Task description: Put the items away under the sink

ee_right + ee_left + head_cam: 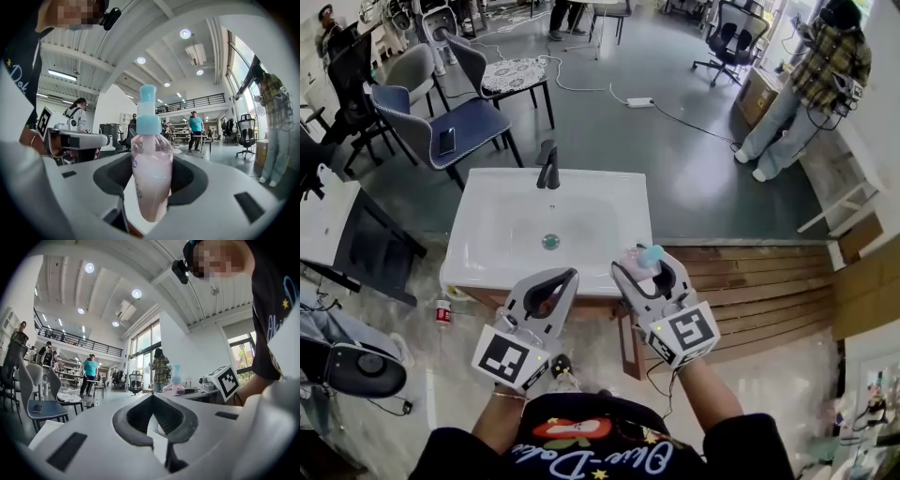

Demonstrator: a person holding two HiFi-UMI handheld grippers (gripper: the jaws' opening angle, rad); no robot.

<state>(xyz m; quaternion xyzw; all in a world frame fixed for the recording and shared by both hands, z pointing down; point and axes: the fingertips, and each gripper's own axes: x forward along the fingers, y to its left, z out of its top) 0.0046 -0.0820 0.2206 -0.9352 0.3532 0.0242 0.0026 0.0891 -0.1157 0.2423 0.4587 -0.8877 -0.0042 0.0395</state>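
Early stage: right gripper [645, 272] grasps the pink pump bottle [151, 173] upright over the sink's [487, 234] near right edge, left gripper [565, 275] clenched on nothing (cabinet below mostly hidden), so stowing underneath remains.

1. Pump bottle [652, 253]: from the head view only its blue top shows. My right gripper [647, 264] covers the body. In the right gripper view the print on its side is too blurred to read.
2. Space under the sink [516, 211]: hidden by the basin. The brown panel [630, 342] below the front edge sits partly behind my right gripper, and I cannot tell whether it is a door or a side.
3. Small item [442, 312] on the floor left of the sink: white with a red band, too small to identify.
4. Dark flat item [447, 141] on the blue chair [473, 120]: too small to tell.
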